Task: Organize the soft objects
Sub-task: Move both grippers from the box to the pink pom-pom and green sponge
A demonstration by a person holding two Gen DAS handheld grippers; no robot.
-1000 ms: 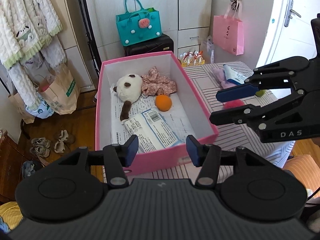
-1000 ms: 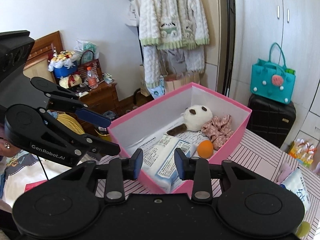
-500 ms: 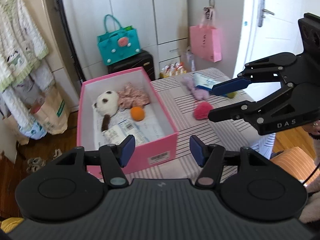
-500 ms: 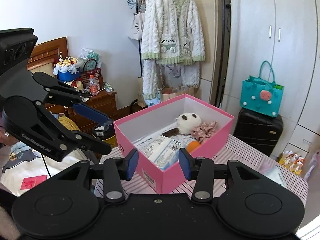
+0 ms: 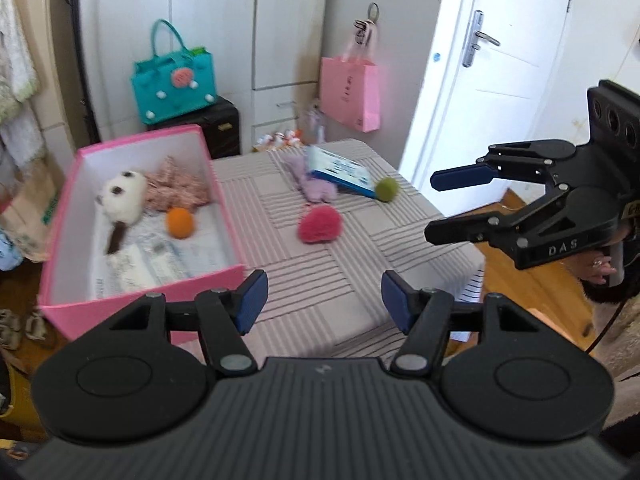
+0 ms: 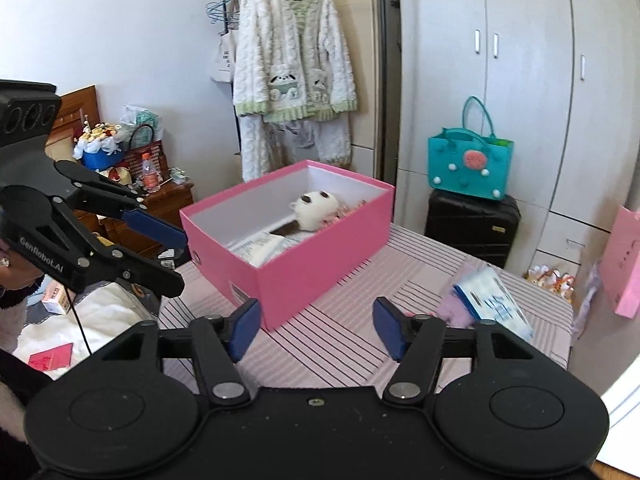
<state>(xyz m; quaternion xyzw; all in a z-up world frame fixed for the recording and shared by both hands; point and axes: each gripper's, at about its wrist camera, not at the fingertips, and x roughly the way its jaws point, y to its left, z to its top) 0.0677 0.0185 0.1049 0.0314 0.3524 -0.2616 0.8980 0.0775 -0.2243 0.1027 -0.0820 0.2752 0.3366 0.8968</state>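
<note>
**Desk:** What does the frame show?

**Photographer:** Two hand-held grippers above a striped pink-and-white tablecloth. The left gripper has its blue pads parted about halfway, nothing between them. The right gripper has just been opening its jaws and stands a little wider, also empty.

**Desk:** Where are the soft things?

**Photographer:** Ahead and left of the left gripper is a pink cardboard box with a white lining. In it lie a white plush toy with dark patches, a crumpled floral cloth, a fuzzy orange ball and printed packets. Straight ahead, loose on the cloth, sit a shaggy magenta pom-pom, a lilac plush and an olive-green ball. A blue-and-white packet rests partly on the lilac plush.

**Desk:** Why empty, and open?

**Photographer:** My reading: both tools face the loose items, away from the box, jaws ready for another pick. The pom-pom is nearest, between the two grippers' lines.

**Desk:** Any risk?

**Photographer:** Probably the packet: lifting the plush beneath could tip it.
</note>
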